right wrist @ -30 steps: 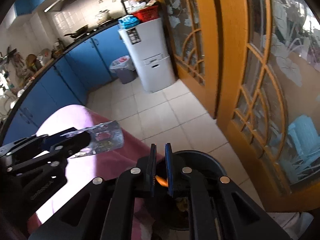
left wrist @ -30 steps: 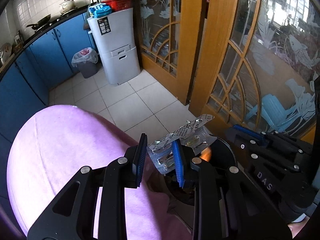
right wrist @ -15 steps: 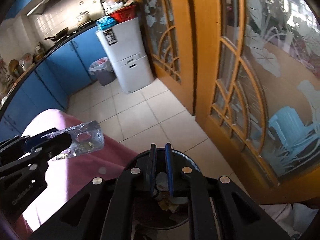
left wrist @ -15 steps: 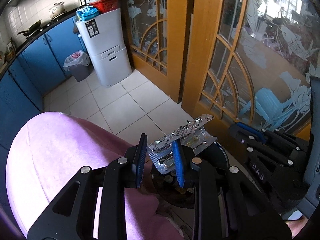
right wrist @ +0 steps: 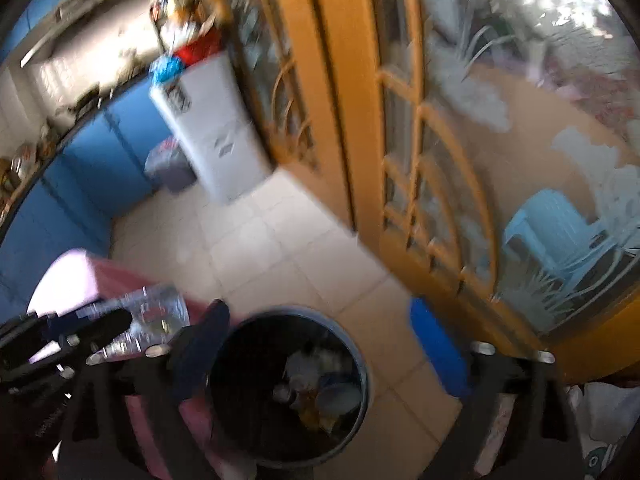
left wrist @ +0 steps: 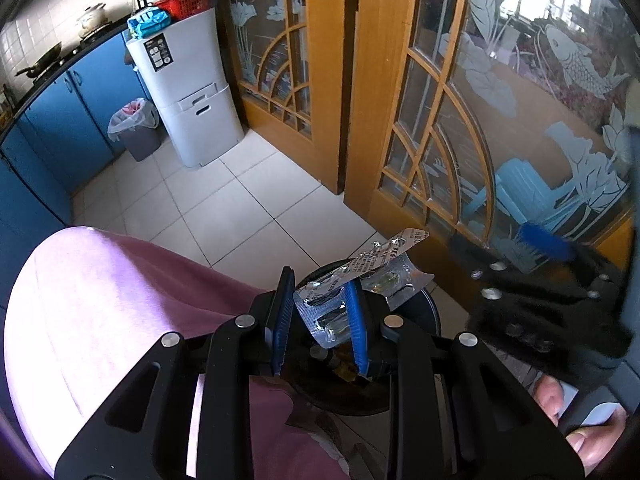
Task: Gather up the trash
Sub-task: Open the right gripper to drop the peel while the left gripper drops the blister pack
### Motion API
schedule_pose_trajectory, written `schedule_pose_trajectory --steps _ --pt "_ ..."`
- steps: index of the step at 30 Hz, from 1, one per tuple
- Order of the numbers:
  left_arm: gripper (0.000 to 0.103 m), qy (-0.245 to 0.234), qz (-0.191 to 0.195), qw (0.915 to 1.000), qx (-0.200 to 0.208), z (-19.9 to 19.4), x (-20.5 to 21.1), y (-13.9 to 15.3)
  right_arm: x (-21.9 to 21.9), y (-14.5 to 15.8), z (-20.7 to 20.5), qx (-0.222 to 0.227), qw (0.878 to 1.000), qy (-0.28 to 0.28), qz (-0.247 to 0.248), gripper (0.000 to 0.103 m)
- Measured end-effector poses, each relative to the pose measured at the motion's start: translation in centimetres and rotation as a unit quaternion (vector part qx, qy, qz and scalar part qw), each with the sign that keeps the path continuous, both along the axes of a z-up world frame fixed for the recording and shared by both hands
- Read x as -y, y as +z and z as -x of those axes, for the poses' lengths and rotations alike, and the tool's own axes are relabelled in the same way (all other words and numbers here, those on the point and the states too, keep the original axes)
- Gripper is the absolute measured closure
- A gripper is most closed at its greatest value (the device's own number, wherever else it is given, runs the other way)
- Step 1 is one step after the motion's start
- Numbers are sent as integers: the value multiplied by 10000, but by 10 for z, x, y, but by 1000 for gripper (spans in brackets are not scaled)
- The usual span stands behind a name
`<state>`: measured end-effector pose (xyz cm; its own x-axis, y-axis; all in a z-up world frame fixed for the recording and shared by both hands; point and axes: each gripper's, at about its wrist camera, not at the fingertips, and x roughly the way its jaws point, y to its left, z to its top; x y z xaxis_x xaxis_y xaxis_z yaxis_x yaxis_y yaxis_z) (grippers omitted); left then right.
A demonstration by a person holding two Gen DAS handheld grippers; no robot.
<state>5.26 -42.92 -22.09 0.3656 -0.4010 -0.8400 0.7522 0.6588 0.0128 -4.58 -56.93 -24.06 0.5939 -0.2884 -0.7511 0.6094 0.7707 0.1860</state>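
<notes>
Black bin (right wrist: 288,392) stands on the tiles beside the pink-covered table (left wrist: 100,312). Above it the right gripper (right wrist: 316,348) has just sprung wide and holds nothing, so its piece seems dropped in. Left gripper (left wrist: 318,320) still clamps the foil blister pack (left wrist: 360,284), next to go.

The whole right wrist view is motion-blurred; the contents of the dark bin (right wrist: 288,392) cannot be identified. In the left wrist view, the left gripper (left wrist: 320,316) hides most of the bin. The right gripper (left wrist: 548,304) is blurred and cut off at the right edge.
</notes>
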Motion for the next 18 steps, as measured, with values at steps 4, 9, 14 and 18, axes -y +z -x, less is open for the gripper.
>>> schedule_pose_trajectory --steps 4,9,14,18 --pt "76 -32 -49 10000 -41 2 4 -4 3 2 0 3 10000 0 -27 13" --pt "75 -47 -59 9999 -119 1 7 -7 9 2 4 17 9999 -108 -51 13" --pt "75 -96 -95 9998 -175 2 12 -8 12 3 6 4 9998 -187 -15 13" --pt "71 -71 -132 9996 -259 0 14 -10 14 5 6 2 9998 -217 -7 13"
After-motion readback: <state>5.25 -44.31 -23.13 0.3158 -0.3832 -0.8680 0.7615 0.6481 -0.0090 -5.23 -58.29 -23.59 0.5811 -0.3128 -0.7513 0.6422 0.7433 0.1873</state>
